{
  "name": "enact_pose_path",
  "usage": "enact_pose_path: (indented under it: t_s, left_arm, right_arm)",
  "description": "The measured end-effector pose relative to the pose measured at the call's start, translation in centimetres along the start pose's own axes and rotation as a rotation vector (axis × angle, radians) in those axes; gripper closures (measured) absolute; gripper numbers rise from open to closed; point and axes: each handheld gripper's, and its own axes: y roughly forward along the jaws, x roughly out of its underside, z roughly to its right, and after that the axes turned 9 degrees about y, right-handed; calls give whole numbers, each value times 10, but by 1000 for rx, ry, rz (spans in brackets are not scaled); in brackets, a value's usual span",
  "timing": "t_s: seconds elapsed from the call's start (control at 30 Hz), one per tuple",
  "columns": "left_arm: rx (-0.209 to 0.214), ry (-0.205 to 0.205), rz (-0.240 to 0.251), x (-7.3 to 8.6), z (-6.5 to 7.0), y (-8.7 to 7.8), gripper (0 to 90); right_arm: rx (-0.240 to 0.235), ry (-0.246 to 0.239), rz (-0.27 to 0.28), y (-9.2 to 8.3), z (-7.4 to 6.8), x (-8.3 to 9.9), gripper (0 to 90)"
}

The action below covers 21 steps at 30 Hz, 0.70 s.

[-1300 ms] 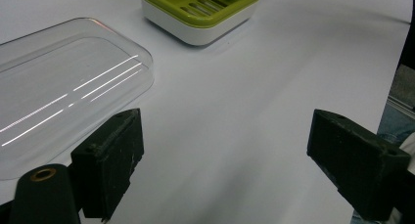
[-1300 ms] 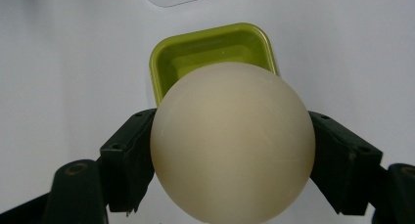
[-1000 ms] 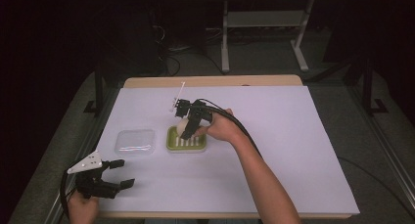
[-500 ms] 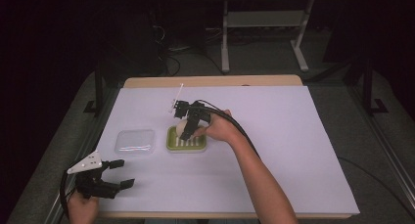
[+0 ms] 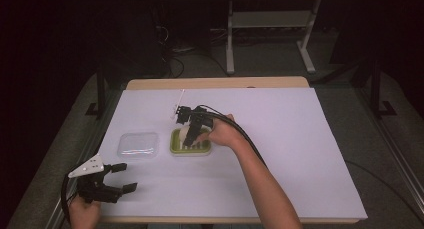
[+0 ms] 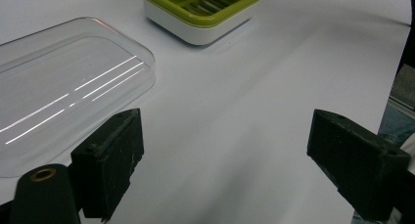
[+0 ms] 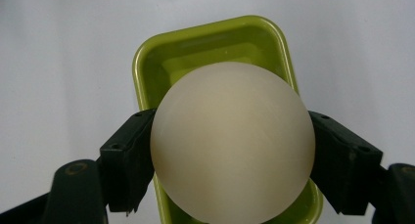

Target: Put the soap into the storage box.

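Left gripper (image 5: 114, 178) sits lower left of the high view, jaws wide apart, nothing between them, resting low near the table's near edge. Just up-right of it: clear plastic lid (image 5: 138, 144), lying flat on the white table cover (image 5: 300, 154), well apart from the jaws.

Centre of frame: green soap dish (image 5: 190, 142) with a slatted insert, just right of the lid, not touching it. Its long axis runs left-right in the high view; in the right gripper view it runs top to bottom.

Right gripper (image 5: 192, 134) is over the dish, jaws clamped on a cream round soap ball (image 7: 232, 142), one pad on each side. The ball hangs directly above the dish cavity in the right gripper view, dish rim (image 7: 142, 72) visible around it. Can't tell whether the ball touches the slats yet.

Key relation: the dish lies straight below the ball, roughly centred, so my read is that the next move is straight down and release, no sideways correction. Lid is nearer the left gripper.
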Motion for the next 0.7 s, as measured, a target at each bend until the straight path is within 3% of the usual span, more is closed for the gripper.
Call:
enact_pose_path:
  t_s: [0.7]
  left_arm:
    - [-2,1,0,0,0,0,129]
  right_arm:
    - [11,-15,-38,10,-4,-2,240]
